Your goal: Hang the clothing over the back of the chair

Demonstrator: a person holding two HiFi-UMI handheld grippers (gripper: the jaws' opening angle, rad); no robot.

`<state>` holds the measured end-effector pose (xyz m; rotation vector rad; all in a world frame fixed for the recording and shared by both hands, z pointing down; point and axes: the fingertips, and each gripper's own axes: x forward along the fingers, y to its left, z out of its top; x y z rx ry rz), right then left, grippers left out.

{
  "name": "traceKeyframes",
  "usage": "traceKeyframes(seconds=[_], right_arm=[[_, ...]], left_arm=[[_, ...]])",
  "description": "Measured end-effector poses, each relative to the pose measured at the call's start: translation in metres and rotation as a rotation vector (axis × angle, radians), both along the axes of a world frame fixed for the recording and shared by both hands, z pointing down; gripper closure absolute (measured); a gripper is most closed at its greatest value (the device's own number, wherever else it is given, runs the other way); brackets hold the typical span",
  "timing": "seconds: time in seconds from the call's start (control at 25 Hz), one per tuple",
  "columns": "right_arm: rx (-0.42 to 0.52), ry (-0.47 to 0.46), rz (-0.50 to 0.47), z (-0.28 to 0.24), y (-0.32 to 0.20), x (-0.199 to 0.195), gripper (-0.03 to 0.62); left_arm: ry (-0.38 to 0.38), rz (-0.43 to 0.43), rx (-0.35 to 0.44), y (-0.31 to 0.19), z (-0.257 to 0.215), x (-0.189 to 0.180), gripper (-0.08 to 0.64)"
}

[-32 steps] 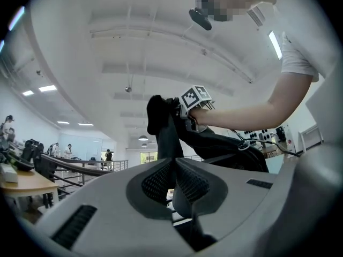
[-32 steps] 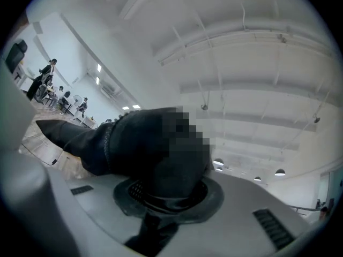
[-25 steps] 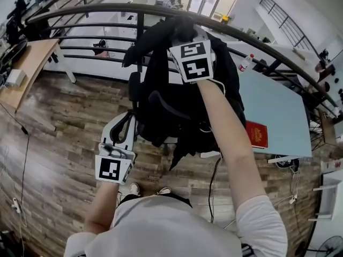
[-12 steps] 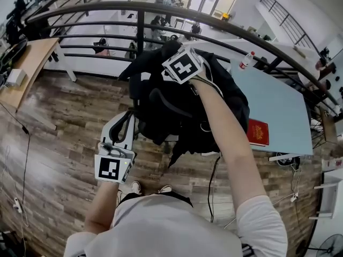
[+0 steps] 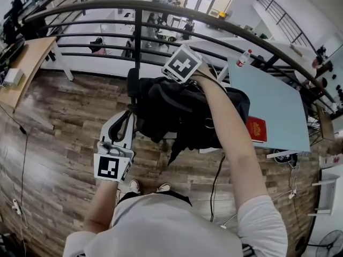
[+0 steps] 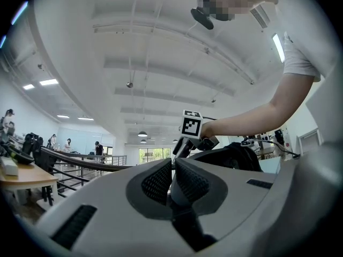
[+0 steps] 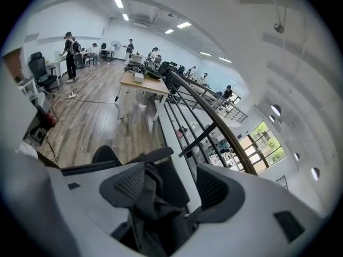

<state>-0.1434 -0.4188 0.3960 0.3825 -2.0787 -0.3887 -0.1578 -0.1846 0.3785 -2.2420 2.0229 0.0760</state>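
Note:
A black garment (image 5: 185, 116) lies bunched over the back of a black office chair (image 5: 140, 98). My right gripper (image 5: 179, 73) sits at the top of the pile and points down into it. In the right gripper view its jaws (image 7: 171, 189) have just been opening and stand wide. A fold of the black fabric (image 7: 153, 208) lies between them, against the left pad only. My left gripper (image 5: 120, 130) hangs left of the chair, apart from it. Its pads (image 6: 161, 180) meet with nothing between them. From the left gripper view, the garment (image 6: 236, 157) shows under the right gripper's marker cube (image 6: 191, 126).
A curved black railing (image 5: 225, 28) runs just behind the chair. A pale blue table (image 5: 268, 103) at the right holds a red book (image 5: 256, 130) and a bottle (image 5: 244, 59). A wooden desk (image 5: 27, 63) stands at the far left. Cables (image 5: 214, 186) trail over the wood floor.
My right gripper has come down from above the railing to the chair back, bringing the garment lower, and has tipped downward. My left gripper has stayed where it was.

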Motion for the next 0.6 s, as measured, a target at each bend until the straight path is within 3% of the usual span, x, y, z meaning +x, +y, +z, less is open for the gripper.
traceKeyframes(seconds=[0.16, 0.32, 0.6], right_arm=[[0.137, 0.044, 0.000, -0.020, 0.002, 0.009, 0.282], [0.153, 0.026, -0.016, -0.022, 0.013, 0.014, 0.284], [0.195, -0.016, 0.039, -0.031, 0.021, 0.036, 0.296]], left_arm=[[0.002, 0.019, 0.006, 0.003, 0.000, 0.002, 0.520], [-0.002, 0.041, 0.013, 0.006, -0.004, 0.007, 0.520], [0.001, 0.094, 0.024, 0.010, -0.007, 0.019, 0.520]])
